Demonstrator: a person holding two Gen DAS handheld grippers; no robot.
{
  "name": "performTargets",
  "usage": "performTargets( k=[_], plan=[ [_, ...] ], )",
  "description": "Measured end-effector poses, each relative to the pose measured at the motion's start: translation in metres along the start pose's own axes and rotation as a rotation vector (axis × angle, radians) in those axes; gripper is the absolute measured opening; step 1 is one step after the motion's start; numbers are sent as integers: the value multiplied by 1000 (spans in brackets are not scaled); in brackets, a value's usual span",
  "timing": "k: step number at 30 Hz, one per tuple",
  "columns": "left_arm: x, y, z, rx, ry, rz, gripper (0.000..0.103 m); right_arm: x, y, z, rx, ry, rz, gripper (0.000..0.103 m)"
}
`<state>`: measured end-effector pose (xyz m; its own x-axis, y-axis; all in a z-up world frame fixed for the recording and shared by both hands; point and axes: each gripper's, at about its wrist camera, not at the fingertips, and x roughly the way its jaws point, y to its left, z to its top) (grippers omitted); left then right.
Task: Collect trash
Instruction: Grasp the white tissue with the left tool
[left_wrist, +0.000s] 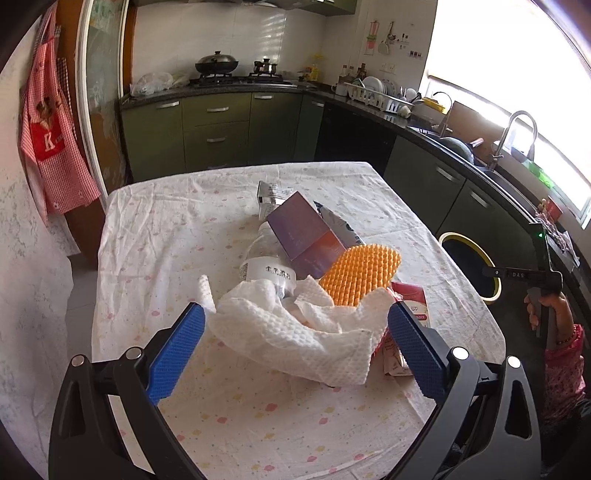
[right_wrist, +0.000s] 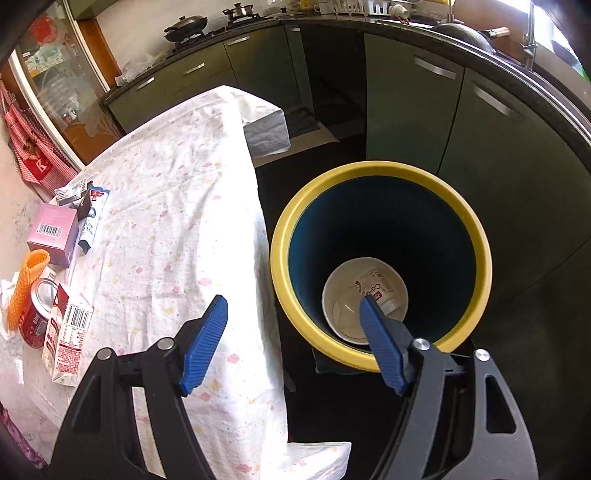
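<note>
Crumpled white paper towel (left_wrist: 295, 332) lies between the wide-open left gripper (left_wrist: 295, 334) on the table (left_wrist: 184, 236), likely light and limp (pinch a raised fold); right gripper (right_wrist: 293, 314) empty, open over the bin (right_wrist: 284, 236).

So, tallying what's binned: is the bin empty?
Not empty: the bin holds a white cup lying at its bottom, seen from the right wrist.

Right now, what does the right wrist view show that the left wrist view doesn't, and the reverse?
Only the right wrist view looks down into the yellow-rimmed bin, where a white cup lies, and shows the red can. Only the left wrist view shows the crumpled paper towel between the open left gripper and the clear bottle. Both show the purple box, orange mesh and milk carton.
</note>
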<state>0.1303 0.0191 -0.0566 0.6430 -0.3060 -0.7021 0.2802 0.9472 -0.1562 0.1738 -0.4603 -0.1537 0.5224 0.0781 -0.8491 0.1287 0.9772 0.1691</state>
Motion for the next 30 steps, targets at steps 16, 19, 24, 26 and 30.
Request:
performTargets(
  k=[16,19,24,26,30],
  plan=[
    [30,19,-6,-44,69,-37,7,-1,22,2,-44,-4,6,70],
    [14,7,-2,15,24,-17,6,-7,25,2,-50,-17,11,70],
    [-24,-15,15,113,-57,25,6,-20,27,0,-55,-51,5,70],
    [-39,-24,24,152,-87,35,6,-26,25,-2,-55,-65,0,70],
    [-63,-44,45,219,-129,40,6,-35,17,-6,-40,-83,-10,70]
  ],
)
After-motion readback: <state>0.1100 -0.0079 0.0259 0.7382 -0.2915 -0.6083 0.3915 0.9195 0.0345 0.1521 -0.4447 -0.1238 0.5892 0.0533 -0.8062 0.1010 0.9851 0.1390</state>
